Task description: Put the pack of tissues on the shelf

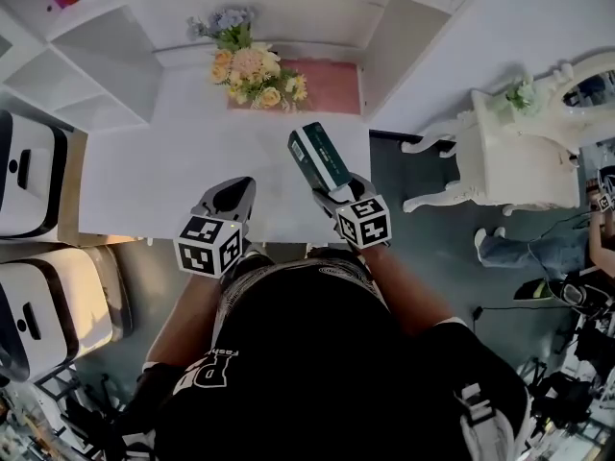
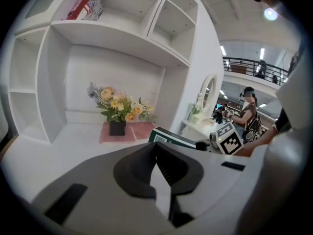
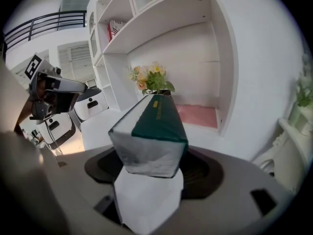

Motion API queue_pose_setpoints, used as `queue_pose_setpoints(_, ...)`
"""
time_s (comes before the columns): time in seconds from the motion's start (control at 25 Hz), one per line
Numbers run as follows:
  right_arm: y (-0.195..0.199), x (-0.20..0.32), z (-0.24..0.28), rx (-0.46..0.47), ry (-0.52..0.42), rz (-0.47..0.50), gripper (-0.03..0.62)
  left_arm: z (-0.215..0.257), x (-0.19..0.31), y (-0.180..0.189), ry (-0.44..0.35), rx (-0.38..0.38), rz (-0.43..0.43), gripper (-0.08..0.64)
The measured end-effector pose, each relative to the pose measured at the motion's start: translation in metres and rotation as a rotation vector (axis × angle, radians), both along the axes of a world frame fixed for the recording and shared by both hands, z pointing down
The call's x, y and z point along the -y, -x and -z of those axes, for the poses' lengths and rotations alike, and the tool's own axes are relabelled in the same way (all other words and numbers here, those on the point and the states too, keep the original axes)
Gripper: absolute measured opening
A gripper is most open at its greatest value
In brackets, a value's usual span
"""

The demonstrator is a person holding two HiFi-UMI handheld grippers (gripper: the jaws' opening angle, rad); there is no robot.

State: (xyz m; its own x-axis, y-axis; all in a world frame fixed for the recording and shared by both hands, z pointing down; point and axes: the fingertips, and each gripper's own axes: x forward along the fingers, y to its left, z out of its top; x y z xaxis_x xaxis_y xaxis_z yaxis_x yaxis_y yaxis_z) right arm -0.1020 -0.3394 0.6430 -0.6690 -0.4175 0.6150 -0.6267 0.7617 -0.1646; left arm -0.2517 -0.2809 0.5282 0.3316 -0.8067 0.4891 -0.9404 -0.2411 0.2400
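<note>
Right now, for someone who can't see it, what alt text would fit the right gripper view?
The right claw grips a green-and-white pack of tissues, held up before a white shelf unit. A bunch of flowers stands in the shelf's lower bay on a pink mat; the left claw hovers at the picture's left.

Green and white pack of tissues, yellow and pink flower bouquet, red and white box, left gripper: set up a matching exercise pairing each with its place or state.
Column one
1. green and white pack of tissues
2. yellow and pink flower bouquet
3. red and white box
4. left gripper

Column two
A. in a top compartment of the white shelf unit
B. jaws together, nothing between them
C. clamped in the right gripper
D. standing on the pink mat

Pairs: 1-C, 2-D, 3-A, 4-B
</note>
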Motion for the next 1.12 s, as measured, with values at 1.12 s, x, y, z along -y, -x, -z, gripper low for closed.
queue_pose_setpoints(1.12,0.002,-0.022,0.148,0.1,-0.157,-0.209,0.348,0.082,0.014,0.022,-0.176,-0.048,-0.181,0.014)
